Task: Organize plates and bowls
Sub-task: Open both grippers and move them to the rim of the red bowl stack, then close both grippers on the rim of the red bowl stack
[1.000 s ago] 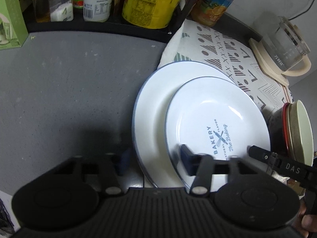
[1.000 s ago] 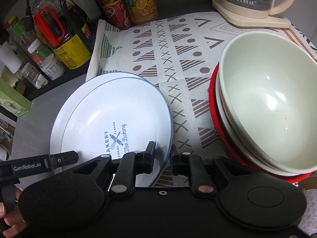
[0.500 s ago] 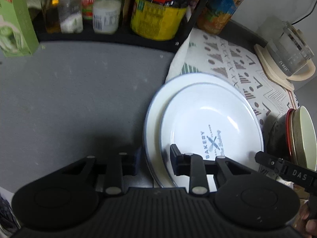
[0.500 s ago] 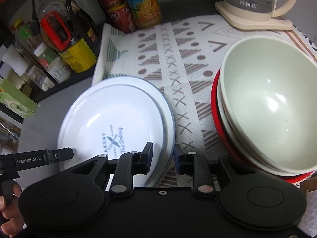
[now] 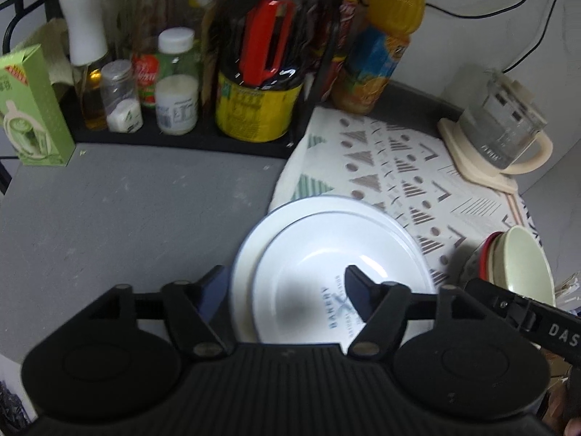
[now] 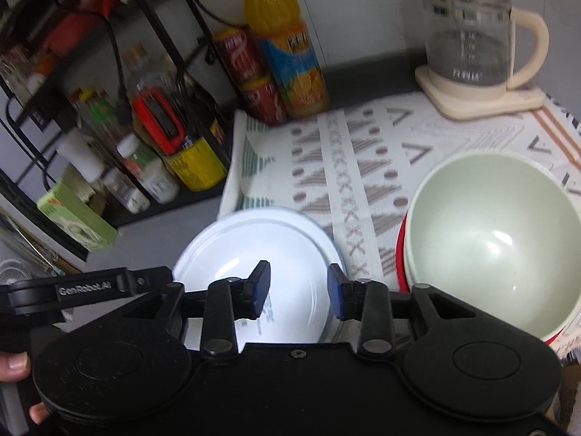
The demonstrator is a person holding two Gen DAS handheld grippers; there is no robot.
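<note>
Two sets of fingers [image 5: 284, 292] [image 6: 298, 290] are opening, empty, above stacked plates [image 5: 312, 243].

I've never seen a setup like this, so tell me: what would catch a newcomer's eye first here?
Probably the white plates, a smaller one stacked on a larger, lying half on the grey counter and half on the patterned cloth. Over them hang the left gripper and right gripper, jaws opening with nothing held. To the right sits a pale green bowl nested in a red one, with a glass kettle behind it.
</note>
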